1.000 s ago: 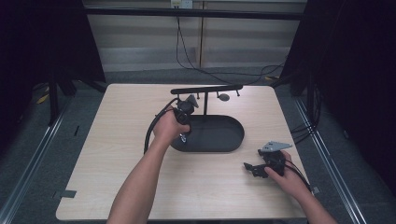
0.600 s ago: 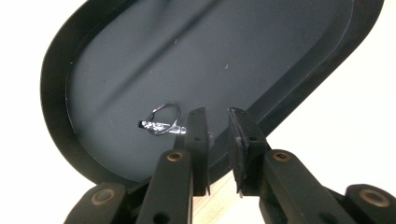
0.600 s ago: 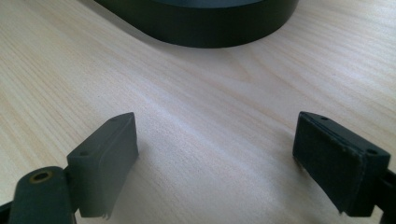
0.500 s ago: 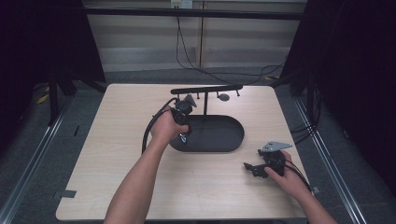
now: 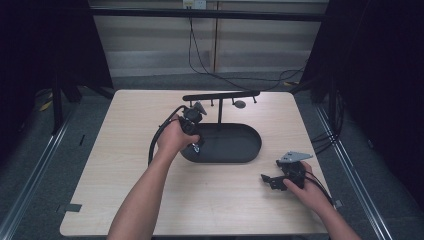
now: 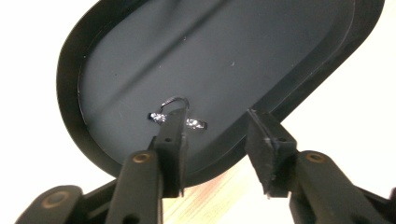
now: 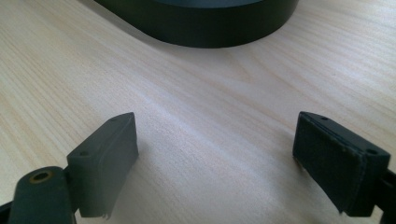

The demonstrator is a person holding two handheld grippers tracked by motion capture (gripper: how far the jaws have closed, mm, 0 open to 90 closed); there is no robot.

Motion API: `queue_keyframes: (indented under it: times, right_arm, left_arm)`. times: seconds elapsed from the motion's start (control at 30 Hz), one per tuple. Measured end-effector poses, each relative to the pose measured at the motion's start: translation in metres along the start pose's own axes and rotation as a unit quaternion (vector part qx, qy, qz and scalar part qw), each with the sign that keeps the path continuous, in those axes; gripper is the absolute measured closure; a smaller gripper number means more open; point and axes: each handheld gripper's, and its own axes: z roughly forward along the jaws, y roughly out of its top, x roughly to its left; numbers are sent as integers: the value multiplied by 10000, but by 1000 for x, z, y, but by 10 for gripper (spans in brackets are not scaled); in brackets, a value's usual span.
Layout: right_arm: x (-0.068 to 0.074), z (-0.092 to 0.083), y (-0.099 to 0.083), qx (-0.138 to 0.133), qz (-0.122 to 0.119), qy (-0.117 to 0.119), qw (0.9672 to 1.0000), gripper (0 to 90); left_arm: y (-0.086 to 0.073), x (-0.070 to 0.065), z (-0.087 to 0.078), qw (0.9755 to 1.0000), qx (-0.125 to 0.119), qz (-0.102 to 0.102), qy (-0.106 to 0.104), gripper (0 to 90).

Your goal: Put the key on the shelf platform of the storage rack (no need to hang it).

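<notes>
Setting: a pale wooden table (image 5: pixel 125 200) in a dim room with dark curtains at both sides and cables trailing down the back wall.
Stand: a black oval tray (image 5: pixel 250 145) sits mid-table, with a thin post rising from it to a horizontal bar (image 5: pixel 220 95); small pegs hang under the bar, likely for hanging jewellery.
Earring: a small silver hooked piece (image 6: pixel 175 109) with two sparkling stones lies on the tray floor near its left end.
Your left gripper (image 5: pixel 196 145): hovering low over that end of the tray, jaws parted; one jaw overlaps the earring in the left gripper view, so you seem lined up to pick it up.
Your right gripper (image 5: pixel 272 180): resting near the front right of the table, well apart from the tray, jaws spread wide on nothing, apparently waiting.
</notes>
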Motion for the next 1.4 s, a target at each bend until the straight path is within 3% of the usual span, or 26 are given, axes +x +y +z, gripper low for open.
queue_keyframes:
  times: [0.47,1.4]
  right_arm:
    - [0,0,0,3,4,-3,10000,134]
    - [0,0,0,16,1,1,10000,134]
  left_arm:
    - [-12,4,-14,9998,-137,52,93,470]
    - [-56,25,-27,9994,-289,-34,176,414]
